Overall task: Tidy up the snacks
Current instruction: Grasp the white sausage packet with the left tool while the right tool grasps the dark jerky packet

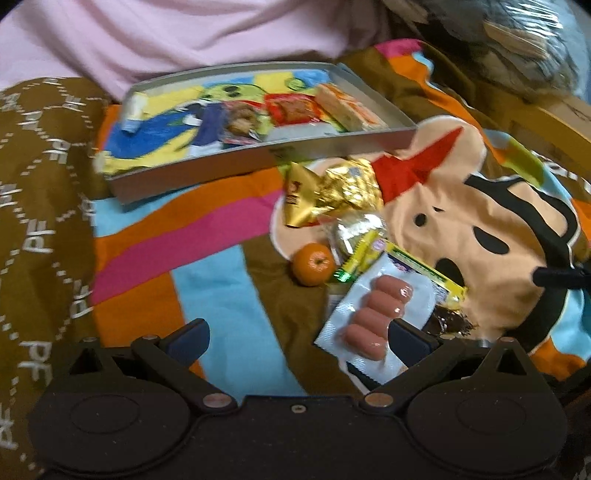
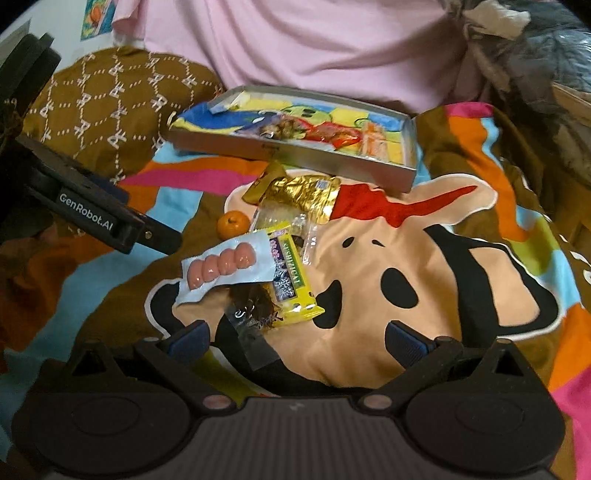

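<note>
A shallow grey tray (image 1: 207,173) (image 2: 295,162) with a cartoon lining holds several snack packs at its right end. In front of it a loose pile lies on the blanket: a gold foil bag (image 1: 332,192) (image 2: 299,199), a mandarin (image 1: 314,264) (image 2: 232,224), a yellow packet (image 1: 417,269) (image 2: 295,280), a white sausage pack (image 1: 373,317) (image 2: 225,269) and a dark clear-wrapped snack (image 2: 255,314). My left gripper (image 1: 299,343) is open, its right finger against the sausage pack's near edge. My right gripper (image 2: 297,341) is open, just short of the dark snack.
The pile lies on a colourful cartoon blanket (image 1: 480,221) (image 2: 388,258). A brown patterned cushion (image 1: 40,206) (image 2: 122,114) is at the left. Pink cloth (image 1: 184,33) (image 2: 314,40) lies behind the tray. The left gripper's body (image 2: 92,218) shows at the right view's left edge.
</note>
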### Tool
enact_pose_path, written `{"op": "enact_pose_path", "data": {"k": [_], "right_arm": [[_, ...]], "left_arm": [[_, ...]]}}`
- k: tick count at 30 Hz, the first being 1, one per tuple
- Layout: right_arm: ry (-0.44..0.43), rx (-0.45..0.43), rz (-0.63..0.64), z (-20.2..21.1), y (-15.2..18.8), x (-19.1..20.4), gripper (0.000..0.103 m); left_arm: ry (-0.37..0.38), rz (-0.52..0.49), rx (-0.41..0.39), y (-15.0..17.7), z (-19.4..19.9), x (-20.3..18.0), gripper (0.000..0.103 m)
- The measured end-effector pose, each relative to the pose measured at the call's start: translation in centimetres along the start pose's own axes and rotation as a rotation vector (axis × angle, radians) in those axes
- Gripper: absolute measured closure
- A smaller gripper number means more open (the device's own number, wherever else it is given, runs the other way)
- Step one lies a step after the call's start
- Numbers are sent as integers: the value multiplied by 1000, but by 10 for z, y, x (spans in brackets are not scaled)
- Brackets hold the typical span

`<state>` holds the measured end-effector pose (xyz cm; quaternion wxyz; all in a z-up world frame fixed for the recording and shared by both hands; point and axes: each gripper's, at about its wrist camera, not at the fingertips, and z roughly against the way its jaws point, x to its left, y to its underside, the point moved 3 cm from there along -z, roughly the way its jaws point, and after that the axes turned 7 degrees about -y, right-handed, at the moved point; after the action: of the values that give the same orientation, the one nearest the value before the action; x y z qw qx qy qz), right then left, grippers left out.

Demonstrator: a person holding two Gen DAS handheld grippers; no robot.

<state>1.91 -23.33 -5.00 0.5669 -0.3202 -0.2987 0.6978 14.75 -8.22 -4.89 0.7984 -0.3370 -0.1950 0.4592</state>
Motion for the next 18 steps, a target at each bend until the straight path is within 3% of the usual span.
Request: {"op": "enact_pose_path", "data": {"k": [6,18], "right_arm": [[-17,44,41,-13,0,0,0],[-19,51,137,-27,-6,10,0]], "left_arm": [[90,-8,-4,-3,-15,-2,1],[237,-132,7,-4,-32,-18,1]]}}
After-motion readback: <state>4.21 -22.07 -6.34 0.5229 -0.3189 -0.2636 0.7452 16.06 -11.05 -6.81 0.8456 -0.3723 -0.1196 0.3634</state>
